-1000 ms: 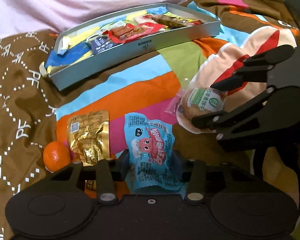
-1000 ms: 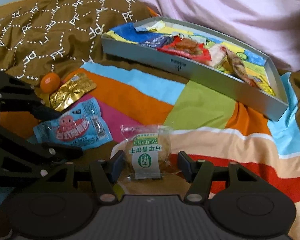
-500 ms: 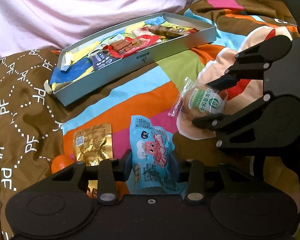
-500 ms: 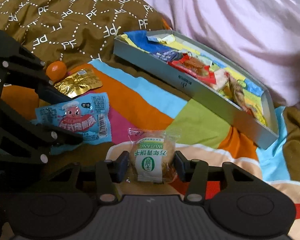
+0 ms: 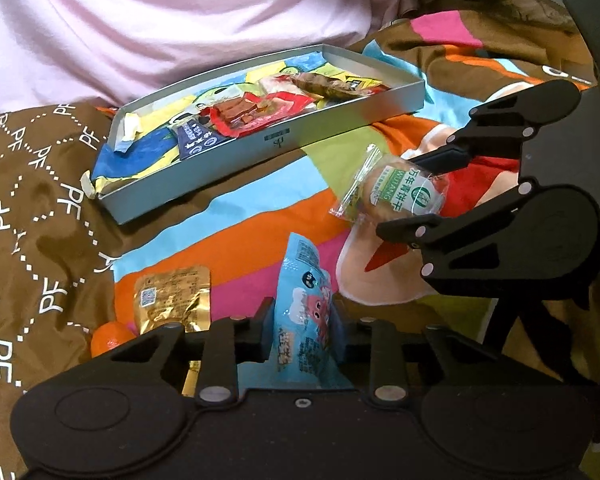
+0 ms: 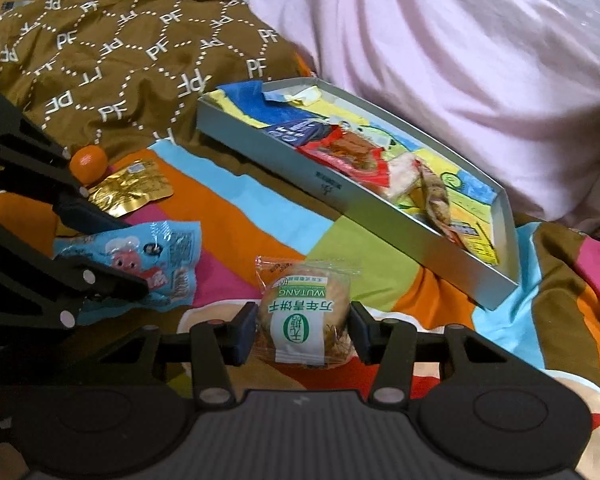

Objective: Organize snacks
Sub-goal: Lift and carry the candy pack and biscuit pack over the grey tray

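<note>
Both packets have just come up off the blanket [image 6: 260, 216]. The left gripper [image 5: 302, 330] pinches the blue packet [image 5: 302, 320], the right gripper [image 6: 304, 330] the biscuit [image 6: 304, 320]. The box [image 6: 380, 216] at one o'clock likely comes next.

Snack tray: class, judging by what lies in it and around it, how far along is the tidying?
Done: the grey tray already holds several packets. In hand: the left gripper is shut on the blue packet, and the right gripper is shut on the wrapped biscuit. Left: the gold packet and the orange still lie on the blanket.
</note>
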